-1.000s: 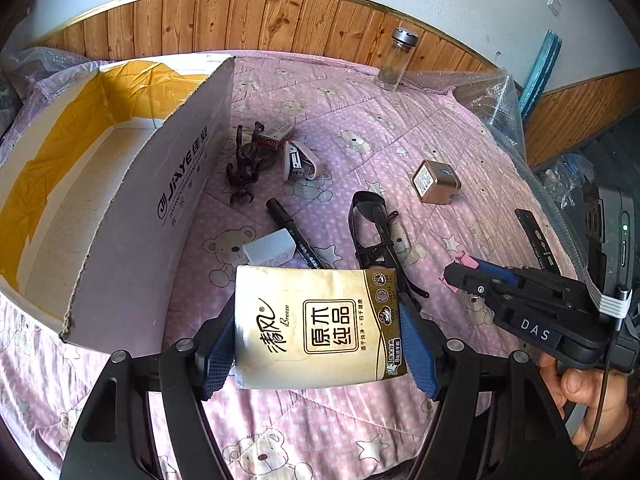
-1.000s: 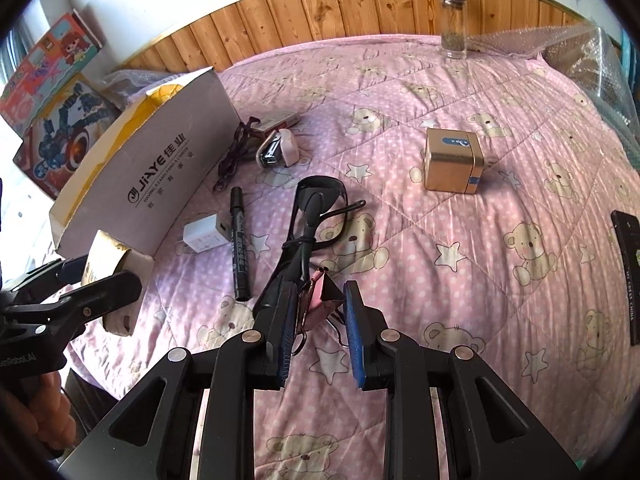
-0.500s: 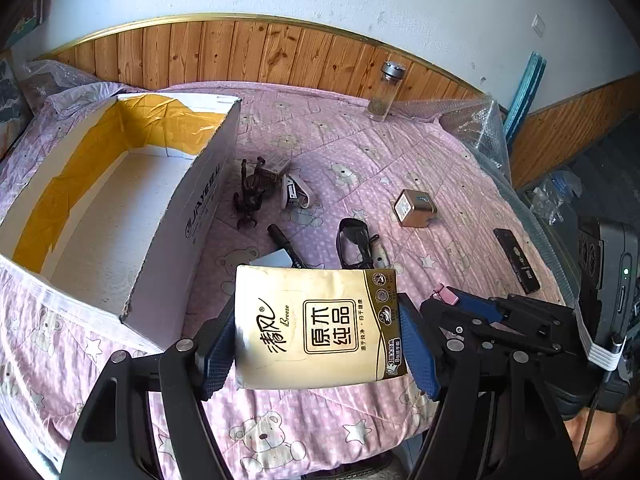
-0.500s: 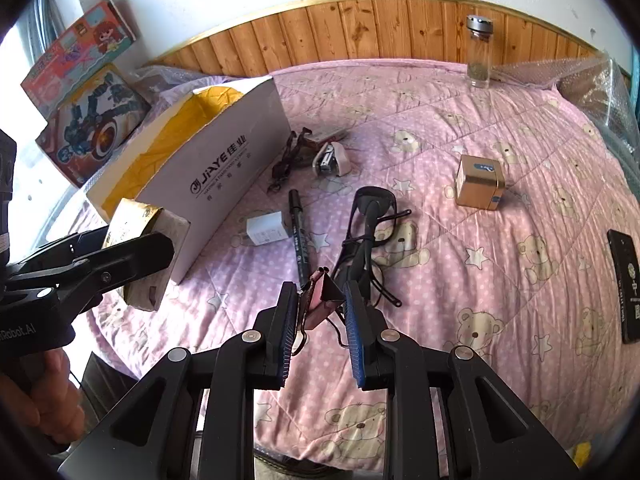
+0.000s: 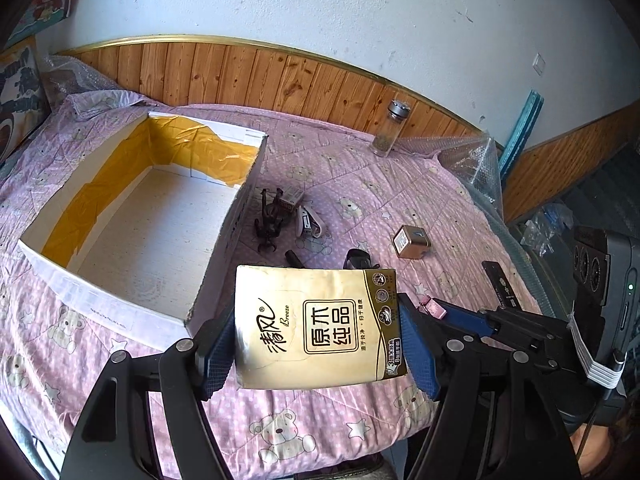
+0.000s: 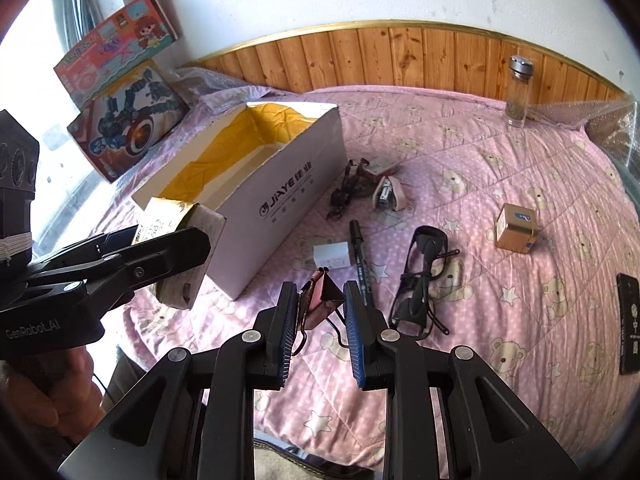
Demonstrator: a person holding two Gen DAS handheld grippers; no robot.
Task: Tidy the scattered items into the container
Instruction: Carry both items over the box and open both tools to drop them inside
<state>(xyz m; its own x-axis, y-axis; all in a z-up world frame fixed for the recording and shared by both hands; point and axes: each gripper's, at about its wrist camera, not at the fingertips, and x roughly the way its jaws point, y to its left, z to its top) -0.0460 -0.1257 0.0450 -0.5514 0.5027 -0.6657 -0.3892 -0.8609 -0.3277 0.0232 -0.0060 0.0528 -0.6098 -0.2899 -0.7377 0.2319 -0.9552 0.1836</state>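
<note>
Gripping a gold-and-cream tissue pack (image 5: 318,326) by its two short sides, the left gripper (image 5: 316,340) sits in the lower middle of its own frame, its blue pads pressed flat against the pack; the pack hangs above the pink bedspread (image 5: 400,184), just right of the near corner of the cardboard box (image 5: 224,248). That box lies open at centre left, white outside and yellow-taped inside; nothing shows on its floor.

In the right wrist view the right gripper (image 6: 322,320) fills the lower middle, its fingers closed most of the way on a small pink binder clip (image 6: 322,296) — the clip's wire handles trail down between the pads; the same clip peeks out pink (image 5: 432,307) at the right of the left view. The left gripper (image 6: 176,248) comes in from the left edge there, and the pack (image 6: 188,256) hangs beside the box's near end (image 6: 280,196).

Scattered across the middle of the bedspread (image 6: 520,160) are a black marker (image 6: 360,256), a small white block (image 6: 332,255) touching it, dark glasses (image 6: 420,280), a gold cube (image 6: 516,228), a dark hair claw (image 6: 344,192), a white stapler-like thing (image 6: 386,196) and a small carton (image 6: 380,166); a black bar (image 6: 630,322) lies at the right edge; a glass jar (image 6: 518,92) stands upright at the upper right by the wood panelling.
</note>
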